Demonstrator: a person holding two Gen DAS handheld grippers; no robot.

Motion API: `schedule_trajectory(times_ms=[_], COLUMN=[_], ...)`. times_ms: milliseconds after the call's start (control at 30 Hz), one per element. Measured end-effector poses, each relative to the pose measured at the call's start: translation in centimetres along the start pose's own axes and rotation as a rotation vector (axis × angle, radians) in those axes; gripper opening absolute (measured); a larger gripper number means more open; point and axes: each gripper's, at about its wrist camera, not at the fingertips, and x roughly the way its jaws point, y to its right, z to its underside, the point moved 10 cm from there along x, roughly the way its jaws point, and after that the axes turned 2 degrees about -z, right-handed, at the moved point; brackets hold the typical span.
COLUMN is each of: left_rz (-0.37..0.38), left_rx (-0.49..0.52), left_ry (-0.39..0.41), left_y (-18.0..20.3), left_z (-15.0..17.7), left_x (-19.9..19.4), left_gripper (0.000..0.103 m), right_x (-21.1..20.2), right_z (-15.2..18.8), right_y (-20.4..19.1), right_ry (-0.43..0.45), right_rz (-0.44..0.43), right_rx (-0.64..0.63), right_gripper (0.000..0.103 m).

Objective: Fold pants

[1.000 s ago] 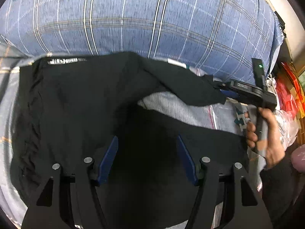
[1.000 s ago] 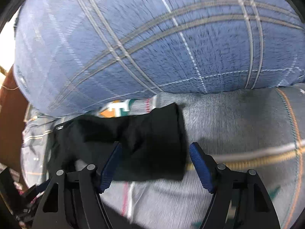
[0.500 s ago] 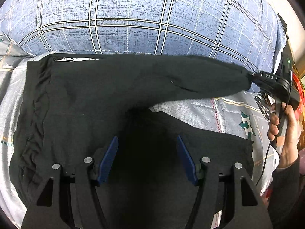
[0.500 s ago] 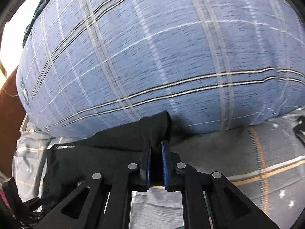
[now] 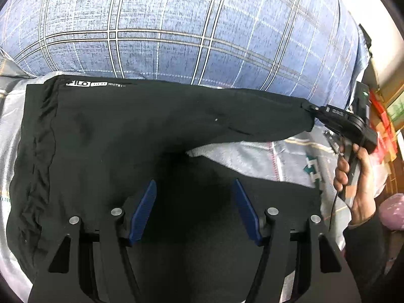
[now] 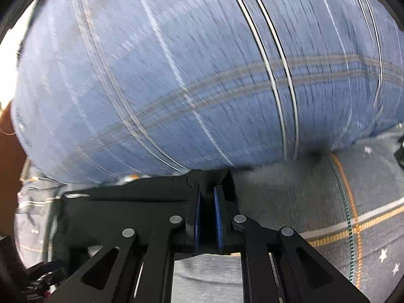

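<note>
a pair of black pants (image 5: 121,136) lies spread on a grey patterned bedsheet (image 5: 255,159), with a large blue plaid pillow (image 5: 192,32) bulging just beyond it. seen from the left wrist camera, the left gripper (image 5: 194,209) hovers over the dark fabric with its two blue-padded fingers (image 5: 142,212) spread wide apart and nothing between them; the cloth fills the space under and ahead of them. the waistband, with a small white printed label (image 5: 93,84), runs ahead and to the left of this tool. out to its right, the right gripper (image 5: 314,112) is clamped on the hem of the far trouser leg, and the person's hand (image 5: 353,179) grips its handle. that leg is now stretched almost straight and taut from the seat of the pants to the gripper, flatter and lower than half a second ago, and a second ago it was still slack and crumpled with the right gripper unclamped around it. the near leg lies flat to the right of the left tool, with a wedge of bedsheet showing between the two legs. from the right wrist camera, the right gripper (image 6: 207,202) has its blue pads closed tight on a bunched fold of black cloth (image 6: 207,179), as it did half a second ago, the rest of the pants trailing off to its left; the pillow behind is smeared by motion blur.
</note>
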Motion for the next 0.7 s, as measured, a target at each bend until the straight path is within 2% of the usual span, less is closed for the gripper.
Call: schedule_trajectory(times_ms=[67,200,333,533,600,700], left_rz=[0.036,0.114,0.18,0.228,0.248,0.236], left_rx=[-0.036,-0.117,-0.171,-0.194,-0.195,-0.201], left_ry=[-0.005,-0.006,0.002,0.013,-0.002,-0.004], left_y=[-0.1,-0.3,-0.1,0.6,0.8,0.3], left_z=[-0.4,-1.2,-2.0,-2.7,-2.5,-2.2], left_x=[-0.3,-1.1,-1.9,-2.9,-2.9,-3.0], left_gripper=[0.063,0.063,0.063,0.063,0.063,0.063], right_x=[-1.7,-6.4,-11.3,-16.1,-16.0,-14.9], right_z=[-0.4,-0.3,1.9,9.1,12.1,15.9], right_y=[-1.7,-6.4,-10.6,-12.9,-13.1,-12.2], right_ry=[0.027,0.097,0.145,0.127,0.075,-0.023], right_rz=[-0.027,-0.134,-0.211,-0.304,-0.278,-0.285], right_rx=[-0.029,-0.117,-0.216,-0.321,-0.362,-0.343], right_gripper=[0.008,0.008,0.008,0.008,0.008,0.01])
